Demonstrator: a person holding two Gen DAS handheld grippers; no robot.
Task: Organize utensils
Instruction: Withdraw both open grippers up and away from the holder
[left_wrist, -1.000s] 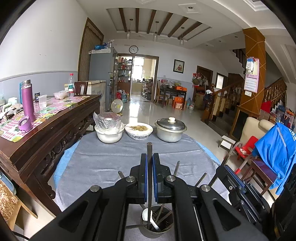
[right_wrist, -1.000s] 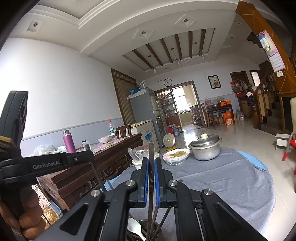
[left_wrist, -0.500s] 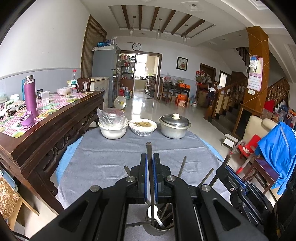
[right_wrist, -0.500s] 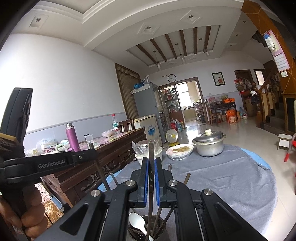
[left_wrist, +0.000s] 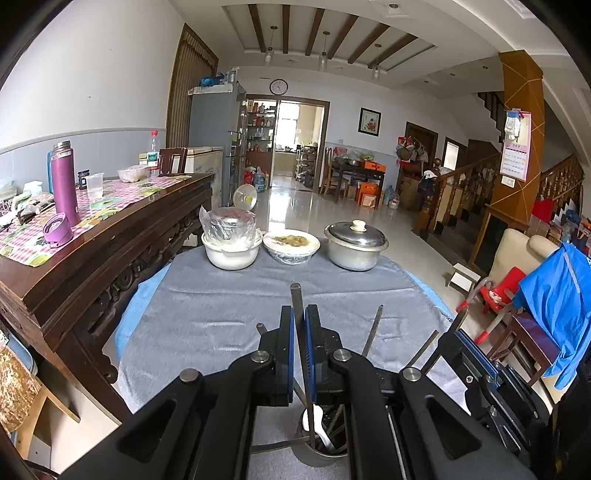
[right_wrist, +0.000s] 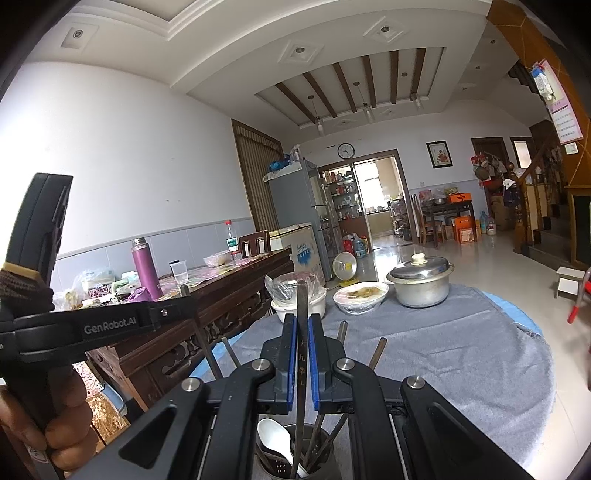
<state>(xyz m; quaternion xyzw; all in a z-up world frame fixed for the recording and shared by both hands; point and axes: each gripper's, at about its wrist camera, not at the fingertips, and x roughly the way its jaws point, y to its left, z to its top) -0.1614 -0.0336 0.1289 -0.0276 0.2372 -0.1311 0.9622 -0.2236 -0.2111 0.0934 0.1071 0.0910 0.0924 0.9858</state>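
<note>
My left gripper (left_wrist: 300, 314) is shut on a dark metal chopstick (left_wrist: 296, 295) that stands upright, its lower end inside a steel utensil holder (left_wrist: 317, 456) on the grey tablecloth. My right gripper (right_wrist: 303, 323) is shut on another dark chopstick (right_wrist: 303, 299), also upright with its lower end in the same holder (right_wrist: 295, 465). The holder carries a white spoon (right_wrist: 275, 439) and several more chopsticks (right_wrist: 376, 352). Each gripper appears in the other's view: the right one at the right (left_wrist: 476, 354), the left one at the left (right_wrist: 110, 325).
Round table with a grey cloth (left_wrist: 221, 314); at its far edge a white bowl with a plastic bag (left_wrist: 231, 251), a covered food bowl (left_wrist: 291, 245) and a lidded steel pot (left_wrist: 356, 245). A wooden sideboard (left_wrist: 92, 243) stands left, chairs and a blue garment (left_wrist: 557, 295) right.
Both grippers have risen, lifting their chopsticks higher out of the holder; the table and bowls now sit lower in both views. Both stay shut.
</note>
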